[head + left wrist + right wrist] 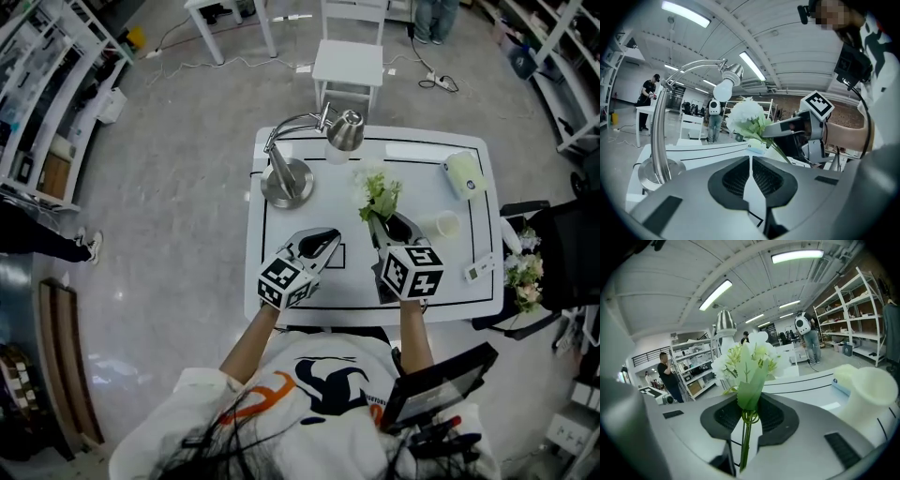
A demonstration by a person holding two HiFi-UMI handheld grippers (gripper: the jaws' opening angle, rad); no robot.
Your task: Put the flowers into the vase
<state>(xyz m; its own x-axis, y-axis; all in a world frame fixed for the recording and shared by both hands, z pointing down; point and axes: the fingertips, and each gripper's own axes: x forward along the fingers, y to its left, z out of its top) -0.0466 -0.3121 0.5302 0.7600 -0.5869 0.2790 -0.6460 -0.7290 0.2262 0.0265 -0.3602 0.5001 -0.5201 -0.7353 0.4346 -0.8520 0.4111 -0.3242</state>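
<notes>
My right gripper (380,225) (747,420) is shut on the thin green stems of a bunch of white flowers (378,195) (749,363). It holds them up off the white table (281,291), blooms pointing away from me. The same flowers (747,117) show in the left gripper view, sticking out of the right gripper (780,129). A small pale vase (447,225) (874,390) stands upright just right of the flowers. To their left my left gripper (326,242) (751,161) is shut with nothing in it.
A chrome desk lamp (288,178) (658,136) stands at the table's back left, its head (344,131) over the back edge. A pale green cylinder (464,173) sits at the back right. More flowers (523,267) lie off the table's right side. A white chair (349,61) stands behind.
</notes>
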